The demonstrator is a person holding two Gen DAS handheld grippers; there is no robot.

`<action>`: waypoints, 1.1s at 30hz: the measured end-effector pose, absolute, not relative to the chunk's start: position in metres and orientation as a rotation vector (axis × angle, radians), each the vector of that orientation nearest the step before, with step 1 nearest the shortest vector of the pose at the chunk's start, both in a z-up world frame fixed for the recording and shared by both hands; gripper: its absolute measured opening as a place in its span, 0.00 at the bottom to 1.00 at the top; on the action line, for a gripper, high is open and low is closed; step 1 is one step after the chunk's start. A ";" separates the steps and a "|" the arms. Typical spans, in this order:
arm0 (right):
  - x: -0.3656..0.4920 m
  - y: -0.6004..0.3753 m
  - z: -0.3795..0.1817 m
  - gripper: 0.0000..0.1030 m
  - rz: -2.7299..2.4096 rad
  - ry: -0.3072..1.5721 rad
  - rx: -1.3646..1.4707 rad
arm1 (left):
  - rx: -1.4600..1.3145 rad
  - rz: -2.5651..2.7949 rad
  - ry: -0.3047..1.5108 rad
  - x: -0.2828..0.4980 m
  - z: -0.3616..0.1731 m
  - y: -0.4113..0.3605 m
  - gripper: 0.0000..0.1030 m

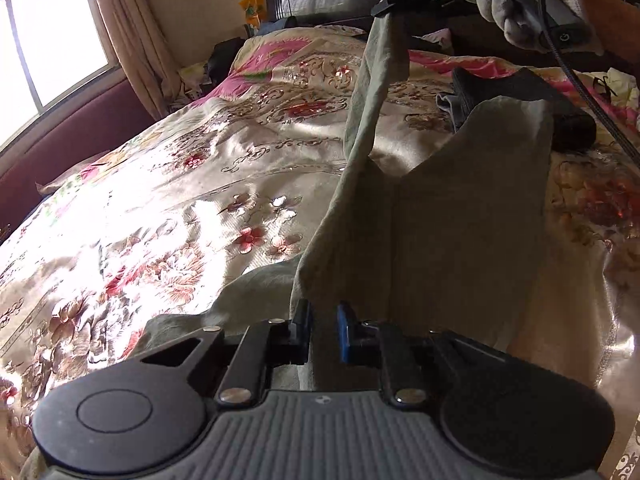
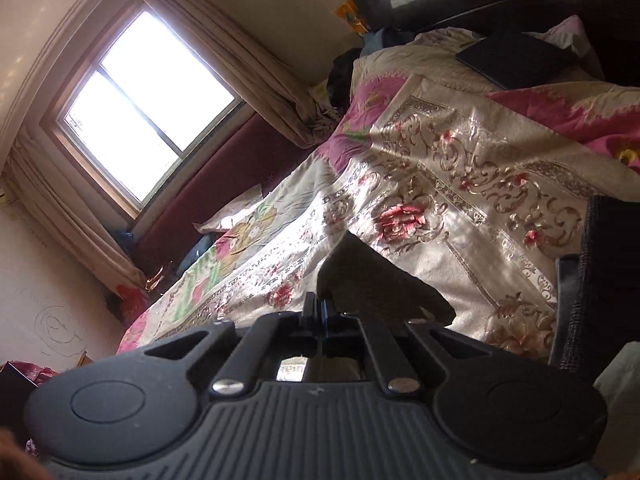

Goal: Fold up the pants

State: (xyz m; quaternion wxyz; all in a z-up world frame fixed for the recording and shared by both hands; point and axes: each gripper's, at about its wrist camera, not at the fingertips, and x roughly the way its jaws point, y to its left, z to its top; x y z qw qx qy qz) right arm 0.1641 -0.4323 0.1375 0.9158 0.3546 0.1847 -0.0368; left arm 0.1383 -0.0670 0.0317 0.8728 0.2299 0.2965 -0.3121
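Right now the left gripper (image 1: 323,322), one black and one blue finger, pinches a corner of the pants (image 1: 460,216), soft olive cloth w/ a matte weave. Right gripper (image 1: 394,4), fingers clamped tight, lifts another edge high, so fabric hangs in a twisted strip btwn them over the shiny floral bedspread (image 1: 192,184). Dark folded garment (image 1: 524,100) lies behind.

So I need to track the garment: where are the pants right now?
The pants hang above the floral bedspread, stretched between the right tool at upper right in the left wrist view and the left tool below.
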 end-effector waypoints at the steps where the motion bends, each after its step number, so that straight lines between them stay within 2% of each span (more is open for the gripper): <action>1: 0.152 -0.436 0.140 0.03 -0.080 0.372 0.727 | 0.478 -0.666 0.610 0.135 0.034 -0.069 0.30; 4: 0.109 -0.449 0.134 0.02 -0.139 0.381 0.723 | 0.490 -0.703 0.601 0.123 0.035 -0.076 0.30; 8: 0.070 -0.474 0.098 0.03 -0.238 0.428 0.809 | 0.550 -0.736 0.610 0.109 0.028 -0.089 0.30; 14: 0.056 -0.489 0.047 0.03 -0.292 0.525 0.900 | 0.637 -0.771 0.615 0.094 0.020 -0.107 0.30; 25: 0.078 -0.491 0.059 0.09 -0.231 0.515 0.896 | 0.644 -0.777 0.645 0.094 0.016 -0.113 0.30; 29: 0.070 -0.498 0.043 0.09 -0.303 0.525 0.929 | 0.644 -0.786 0.654 0.090 0.013 -0.114 0.30; 33: 0.049 -0.501 0.046 0.05 -0.336 0.458 0.921 | 0.649 -0.788 0.650 0.089 0.014 -0.114 0.30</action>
